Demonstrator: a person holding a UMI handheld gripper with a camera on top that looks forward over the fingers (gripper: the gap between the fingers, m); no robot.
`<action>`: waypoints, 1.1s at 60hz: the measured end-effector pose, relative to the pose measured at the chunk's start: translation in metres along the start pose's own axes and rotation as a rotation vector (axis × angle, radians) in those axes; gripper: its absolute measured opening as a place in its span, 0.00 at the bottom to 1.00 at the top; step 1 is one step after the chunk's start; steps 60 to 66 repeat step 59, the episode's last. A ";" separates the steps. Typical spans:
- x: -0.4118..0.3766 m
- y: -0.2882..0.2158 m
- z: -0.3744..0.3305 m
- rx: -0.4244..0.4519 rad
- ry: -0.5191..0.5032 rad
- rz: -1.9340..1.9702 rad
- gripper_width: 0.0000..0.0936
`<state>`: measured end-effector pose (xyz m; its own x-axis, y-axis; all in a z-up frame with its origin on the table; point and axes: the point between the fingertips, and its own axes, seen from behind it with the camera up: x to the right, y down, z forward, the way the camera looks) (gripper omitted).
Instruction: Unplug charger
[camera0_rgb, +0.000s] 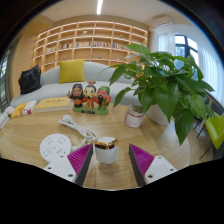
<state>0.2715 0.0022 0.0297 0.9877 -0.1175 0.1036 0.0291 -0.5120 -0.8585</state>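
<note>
A small white charger (105, 150) with a gold band stands on the wooden table (35, 130) between my fingers. It is close to the left pink pad (80, 158), with a clear gap to the right pad (140, 160). My gripper (110, 162) is open around it and does not press on it. A white cable (74, 127) runs from the charger's far side across the table to the left. A round white socket unit (55, 147) lies just left of the left finger. I cannot see what the charger is plugged into.
A large green potted plant (165, 85) stands beyond the right finger, with a white cup (134, 118) at its foot. Small figurines (90, 98) and a yellow box (55, 103) sit at the table's far side. A sofa and bookshelves lie behind.
</note>
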 end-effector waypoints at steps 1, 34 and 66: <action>0.001 -0.002 -0.003 0.005 0.001 0.001 0.81; -0.025 -0.021 -0.240 0.112 -0.059 -0.020 0.91; -0.038 -0.016 -0.308 0.151 -0.089 -0.065 0.91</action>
